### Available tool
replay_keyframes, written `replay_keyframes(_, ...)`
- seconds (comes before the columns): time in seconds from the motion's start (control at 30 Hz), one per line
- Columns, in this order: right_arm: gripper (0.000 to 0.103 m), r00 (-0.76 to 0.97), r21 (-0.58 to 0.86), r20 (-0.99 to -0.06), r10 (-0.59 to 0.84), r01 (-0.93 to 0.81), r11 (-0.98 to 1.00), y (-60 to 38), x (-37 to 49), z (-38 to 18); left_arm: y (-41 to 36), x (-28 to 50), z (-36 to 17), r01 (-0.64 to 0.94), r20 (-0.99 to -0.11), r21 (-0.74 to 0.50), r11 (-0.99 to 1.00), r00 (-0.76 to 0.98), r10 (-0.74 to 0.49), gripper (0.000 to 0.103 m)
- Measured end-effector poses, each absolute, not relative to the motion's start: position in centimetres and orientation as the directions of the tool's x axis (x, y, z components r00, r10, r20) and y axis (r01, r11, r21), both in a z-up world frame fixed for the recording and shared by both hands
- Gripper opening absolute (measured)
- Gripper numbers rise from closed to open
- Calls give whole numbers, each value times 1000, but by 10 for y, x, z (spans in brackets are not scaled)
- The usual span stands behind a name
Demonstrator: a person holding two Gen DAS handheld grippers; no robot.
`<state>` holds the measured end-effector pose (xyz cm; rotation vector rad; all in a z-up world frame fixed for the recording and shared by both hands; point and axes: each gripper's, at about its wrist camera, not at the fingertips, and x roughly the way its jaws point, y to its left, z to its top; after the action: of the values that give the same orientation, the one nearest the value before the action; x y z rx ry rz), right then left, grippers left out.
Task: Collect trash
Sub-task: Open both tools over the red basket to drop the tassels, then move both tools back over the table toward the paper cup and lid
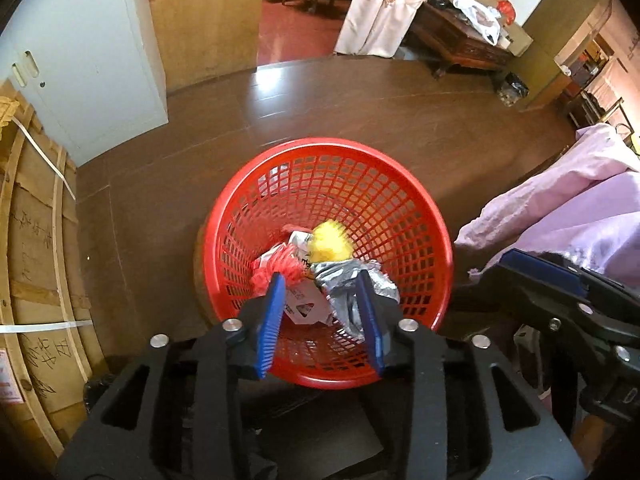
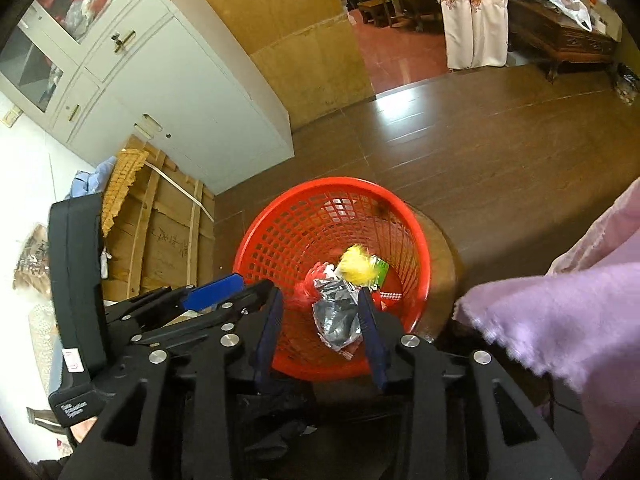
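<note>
Both tools hang over the red basket (image 1: 400, 184), pointing steeply down into it. The left tool (image 1: 320, 292) has its blue pads spread with nothing pinched; beneath and just ahead of it lie a crumpled silver wrapper (image 1: 344, 280), a white printed carton (image 1: 304, 304), a red net bag (image 1: 276, 270) and a blurred yellow lump (image 1: 330, 244) that may be dropping. The right tool (image 2: 320, 308) is likewise spread and empty, the same silver wrapper (image 2: 336, 312) lying below it between the pads but untouched. Judging by this, both loads look delivered. No loose trash shows on the brown floor (image 2: 500, 152) ahead of the tools, though what lies behind them is out of view, so more may remain
</note>
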<state>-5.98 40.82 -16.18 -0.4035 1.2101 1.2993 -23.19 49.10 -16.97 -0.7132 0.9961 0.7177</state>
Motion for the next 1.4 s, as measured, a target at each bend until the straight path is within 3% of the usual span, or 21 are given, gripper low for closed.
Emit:
replay_keyframes(0.3, 40, -143, 375, -789, 598, -882, 284, 362, -57, -103, 470, -229, -124, -775, -870, -200, 599, 422, 256, 55)
replay_keyframes(0.73, 46, 156, 269, -693, 704, -850, 453, 190, -2, 3, 368, -159, -28, -567, -768, -170, 806, 589, 253, 68)
replay_keyframes(1.0, 54, 386, 263, -650, 654, -694, 670, 42, 52, 24, 263, -88, 6, -343, -747, -99, 934, 646, 158, 70)
replay_keyframes(1.1, 60, 454, 252, -644, 616, -635, 731, -12, 67, 25, 221, -62, 16, -253, -729, -80, 964, 674, 117, 75)
replay_keyframes(1.4, 60, 608, 246, -654, 450, -392, 887, -166, 115, 8, 104, 23, 21, -26, -731, -32, 999, 683, -6, 76)
